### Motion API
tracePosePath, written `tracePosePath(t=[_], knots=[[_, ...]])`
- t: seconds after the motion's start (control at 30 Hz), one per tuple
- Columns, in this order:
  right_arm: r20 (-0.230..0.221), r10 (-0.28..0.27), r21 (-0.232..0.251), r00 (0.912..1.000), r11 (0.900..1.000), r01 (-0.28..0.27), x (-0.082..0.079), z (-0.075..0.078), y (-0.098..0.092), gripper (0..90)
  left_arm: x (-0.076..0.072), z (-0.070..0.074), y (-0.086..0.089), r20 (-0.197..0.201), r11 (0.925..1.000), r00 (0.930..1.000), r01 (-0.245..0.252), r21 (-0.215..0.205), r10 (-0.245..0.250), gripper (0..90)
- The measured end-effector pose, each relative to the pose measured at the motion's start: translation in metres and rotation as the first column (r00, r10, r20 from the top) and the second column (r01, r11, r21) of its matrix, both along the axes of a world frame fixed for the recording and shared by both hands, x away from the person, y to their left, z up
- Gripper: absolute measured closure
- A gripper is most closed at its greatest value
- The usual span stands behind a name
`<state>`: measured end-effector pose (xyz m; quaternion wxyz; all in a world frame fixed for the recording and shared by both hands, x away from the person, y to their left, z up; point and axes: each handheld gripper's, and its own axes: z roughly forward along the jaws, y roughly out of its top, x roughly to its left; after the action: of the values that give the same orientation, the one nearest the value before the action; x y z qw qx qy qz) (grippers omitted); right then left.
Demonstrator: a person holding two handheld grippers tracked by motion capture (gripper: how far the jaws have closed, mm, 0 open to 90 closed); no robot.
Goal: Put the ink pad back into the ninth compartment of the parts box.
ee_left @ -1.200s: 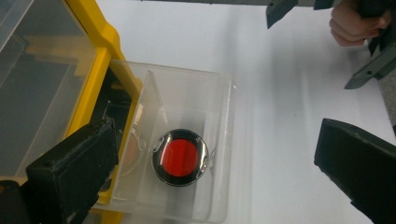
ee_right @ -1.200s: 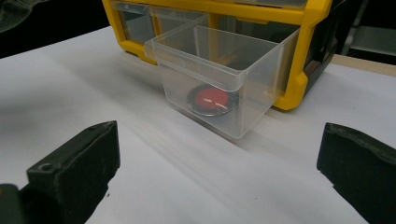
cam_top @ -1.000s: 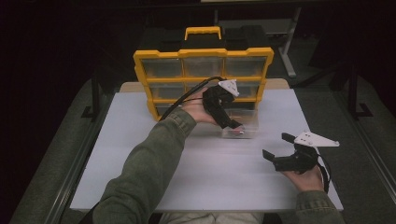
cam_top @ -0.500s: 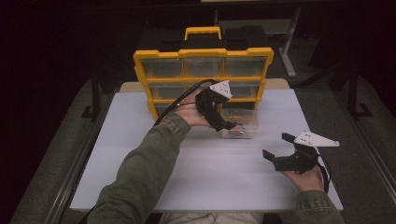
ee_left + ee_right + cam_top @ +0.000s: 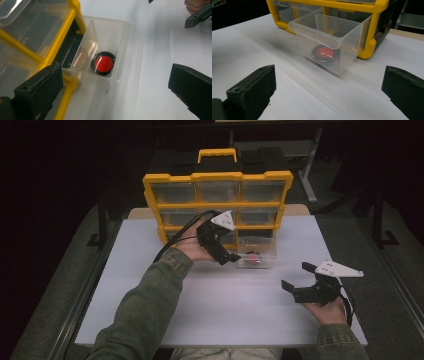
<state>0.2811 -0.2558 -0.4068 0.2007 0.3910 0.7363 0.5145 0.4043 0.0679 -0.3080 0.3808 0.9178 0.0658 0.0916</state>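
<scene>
Left gripper point(image 5: 231, 256): I see it held near the desk centre, jaws spread wide and empty, its tips just beside the left wall of the clear drawer point(image 5: 256, 253). In the left gripper view, one jaw overlaps the yellow frame at 8 o'clock and the other stands over bare desk at 4 o'clock. A cable trails from it back along the green sleeve point(image 5: 145, 310).

Right gripper point(image 5: 299, 282): I see it at about 4 o'clock on the desk, well apart from the drawer, jaws also wide apart with nothing between them. Its grey three-cornered plate point(image 5: 339, 268) sits on top. In the right gripper view both jaws frame the drawer from a distance.

Clear drawer: pulled out of the bottom row of the organiser, its front end resting on the desk; its rear end is still at the frame. Open at the top.

Red disc point(image 5: 103, 63): round, red face with a black rim, lying flat on the drawer floor, toward the front. I cannot tell what it is.

Yellow organiser point(image 5: 218, 176): stands upright at 12 o'clock on the desk, three columns of clear drawers, a yellow handle on top.

Desk point(image 5: 235, 315): white surface, bare around both grippers.
</scene>
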Motion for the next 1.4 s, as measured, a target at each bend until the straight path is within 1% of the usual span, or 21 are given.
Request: tracePosePath(t=[0.1,0.13,0.27,0.33,0.5,0.63,0.7,0.77,0.83,0.93,1.0,1.2,1.3,1.4], knots=[[-0.001,0.001,-0.004,1.0,1.0,-0.001,0.0,0.0,0.0,0.0,-0.001,0.001,0.01,0.005,0.9996,0.9997,-0.023,-0.014,0.023,0.0],[-0.002,0.0,-0.004,1.0,1.0,-0.001,0.0,0.0,0.0,0.0,-0.001,0.001,0.014,0.003,0.9991,0.9995,-0.032,-0.027,0.032,0.0],[0.0,-0.001,-0.004,1.0,1.0,0.001,0.0,0.0,0.0,0.0,-0.002,0.001,0.029,0.002,0.9966,0.9981,-0.061,-0.057,0.061,0.0],[-0.001,0.0,-0.005,1.0,1.0,0.0,0.0,0.0,0.0,0.0,-0.003,0.0,0.035,-0.002,0.9944,0.9971,-0.077,-0.073,0.077,0.0],[-0.002,0.001,-0.005,1.0,1.0,-0.001,0.001,0.0,0.001,0.0,-0.006,-0.002,0.049,0.002,0.9904,0.9943,-0.106,-0.089,0.106,0.0],[-0.005,0.001,-0.008,1.0,1.0,-0.001,0.001,0.0,0.001,0.0,-0.007,-0.004,0.062,-0.007,0.9847,0.9907,-0.136,-0.109,0.136,0.0],[-0.005,0.002,-0.006,1.0,1.0,-0.002,0.001,0.0,0.001,0.0,-0.007,-0.005,0.065,-0.01,0.9819,0.9891,-0.147,-0.12,0.147,0.0],[-0.004,0.002,-0.006,1.0,1.0,-0.002,0.001,0.0,0.001,0.0,-0.008,-0.005,0.068,-0.005,0.98,0.9882,-0.152,-0.128,0.153,0.0],[-0.004,0.0,-0.005,1.0,1.0,0.0,0.001,0.0,0.001,0.0,-0.009,-0.006,0.071,-0.011,0.9788,0.9873,-0.158,-0.13,0.158,0.0],[-0.001,-0.006,0.001,1.0,1.0,0.006,0.001,0.0,0.0,0.0,-0.009,-0.007,0.077,-0.017,0.9755,0.9865,-0.164,-0.147,0.163,0.0],[0.0,-0.006,0.001,1.0,1.0,0.006,0.001,0.0,0.0,0.0,-0.01,-0.007,0.082,-0.018,0.9697,0.9834,-0.181,-0.164,0.181,0.0],[0.001,-0.006,0.002,1.0,1.0,0.006,0.001,0.0,0.0,0.0,-0.011,-0.01,0.093,-0.017,0.9595,0.9781,-0.207,-0.192,0.207,0.0],[0.004,-0.008,0.001,1.0,1.0,0.008,0.001,0.0,0.0,0.0,-0.013,-0.013,0.097,-0.02,0.9606,0.9781,-0.207,-0.185,0.207,0.0],[0.006,-0.01,-0.001,0.9999,1.0,0.01,0.001,0.0,0.0,0.0,-0.015,-0.017,0.101,-0.016,0.9573,0.9758,-0.217,-0.191,0.218,0.0]])
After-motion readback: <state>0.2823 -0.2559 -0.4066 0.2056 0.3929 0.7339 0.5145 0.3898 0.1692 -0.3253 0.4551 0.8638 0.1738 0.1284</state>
